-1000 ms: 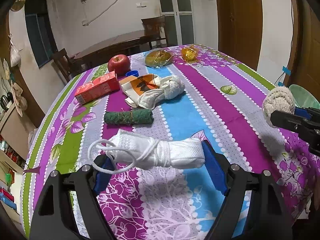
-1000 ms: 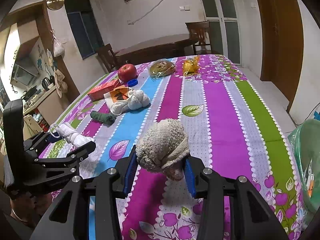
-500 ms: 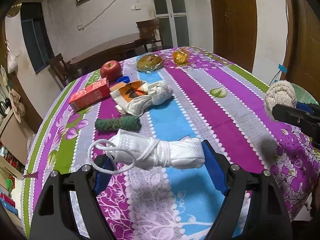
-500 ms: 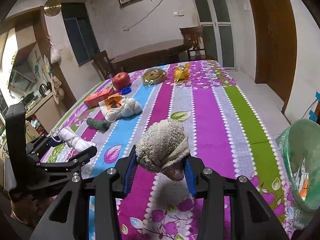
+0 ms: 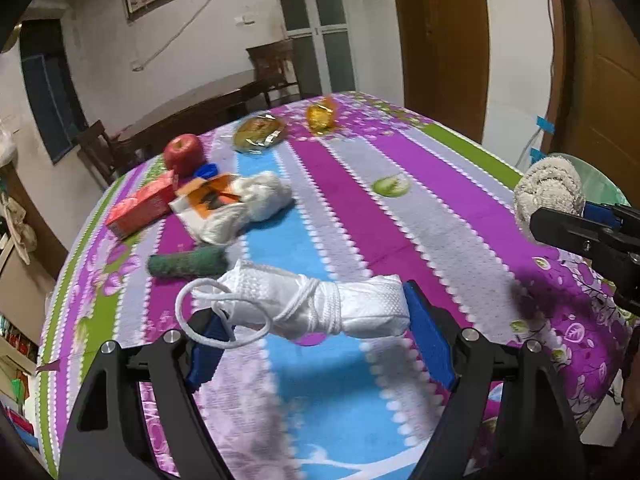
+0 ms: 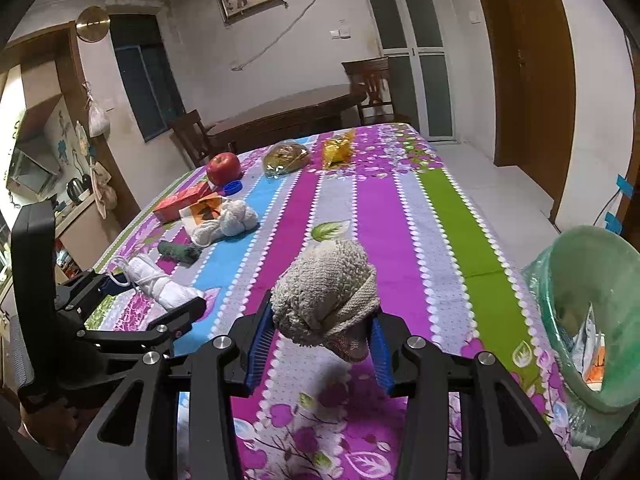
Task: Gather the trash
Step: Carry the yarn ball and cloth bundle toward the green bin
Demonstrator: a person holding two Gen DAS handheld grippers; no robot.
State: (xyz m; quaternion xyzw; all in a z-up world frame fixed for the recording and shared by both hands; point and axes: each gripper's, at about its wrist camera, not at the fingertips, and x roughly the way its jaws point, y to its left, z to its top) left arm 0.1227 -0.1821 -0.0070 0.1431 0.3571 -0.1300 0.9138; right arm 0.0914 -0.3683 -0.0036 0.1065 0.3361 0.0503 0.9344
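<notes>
1. Left wrist view: your left gripper [image 5: 320,328] is clamped on a white rolled cloth [image 5: 320,306] bound with cord, lifted above the striped tablecloth [image 5: 400,216].
2. Right wrist view: your right gripper [image 6: 320,340] is clamped on a beige knitted bundle [image 6: 326,292], also off the cloth.
3. Just beyond the white roll lies a green roll [image 5: 186,263]; farther on sit a white bundle with an orange wrapper [image 5: 236,204], a red carton [image 5: 140,210], an apple [image 5: 184,154] and a blue cap [image 5: 207,170].
4. At your right, beside the table edge, stands the green bin [image 6: 592,312] with wrappers inside.
</notes>
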